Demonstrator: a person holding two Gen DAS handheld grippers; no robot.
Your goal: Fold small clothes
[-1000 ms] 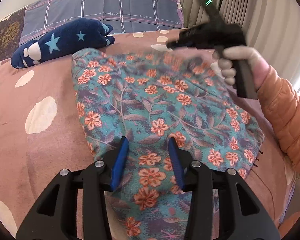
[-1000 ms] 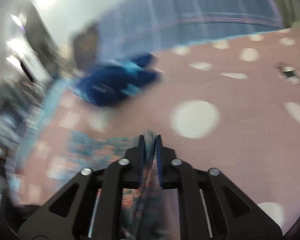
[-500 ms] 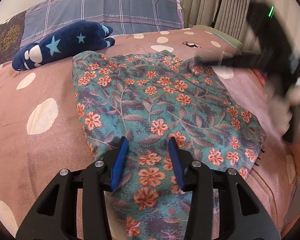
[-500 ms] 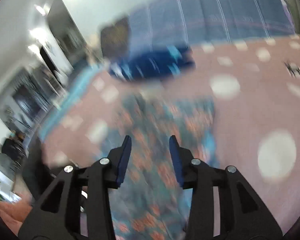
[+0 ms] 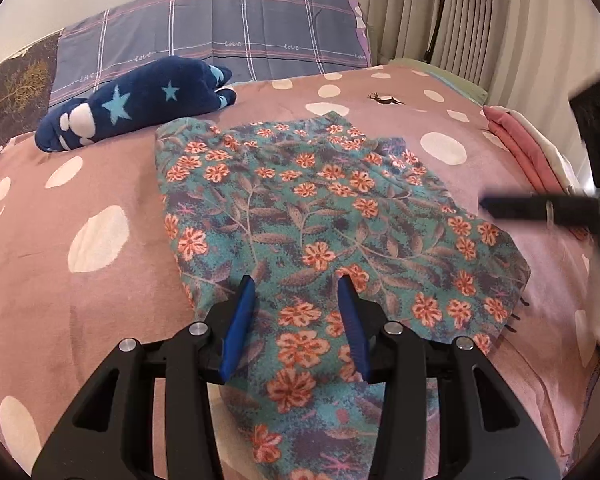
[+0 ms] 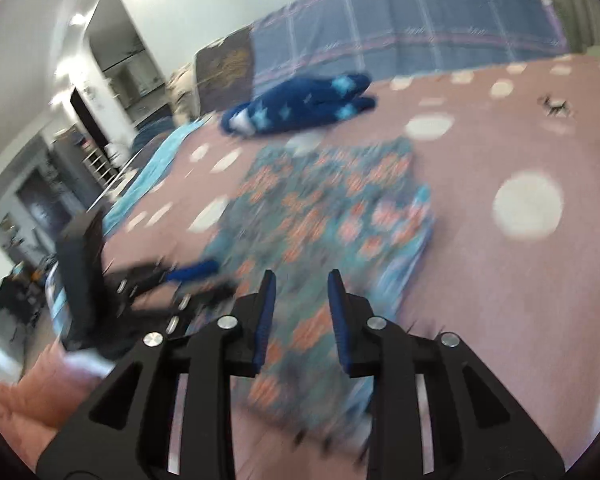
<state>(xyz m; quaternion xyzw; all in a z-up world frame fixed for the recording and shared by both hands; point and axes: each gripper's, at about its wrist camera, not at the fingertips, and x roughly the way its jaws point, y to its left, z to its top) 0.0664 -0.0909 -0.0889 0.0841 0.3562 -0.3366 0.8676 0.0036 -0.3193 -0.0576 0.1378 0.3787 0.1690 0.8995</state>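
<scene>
Your floral garment (image 5: 320, 216) is thin matt woven cloth; the dotted bedspread (image 5: 80, 280) looks soft, perhaps brushed. Gripper (image 5: 296, 296) bodies are matt black plastic with shiny metal screws.

The floral garment (image 5: 324, 220) lay spread on the bed (image 5: 80, 280). Behind it to the left lay a star-patterned plush (image 5: 140, 100), with pillows (image 5: 240, 40) further back. Curtains (image 5: 480, 20) hung at the far right.
</scene>
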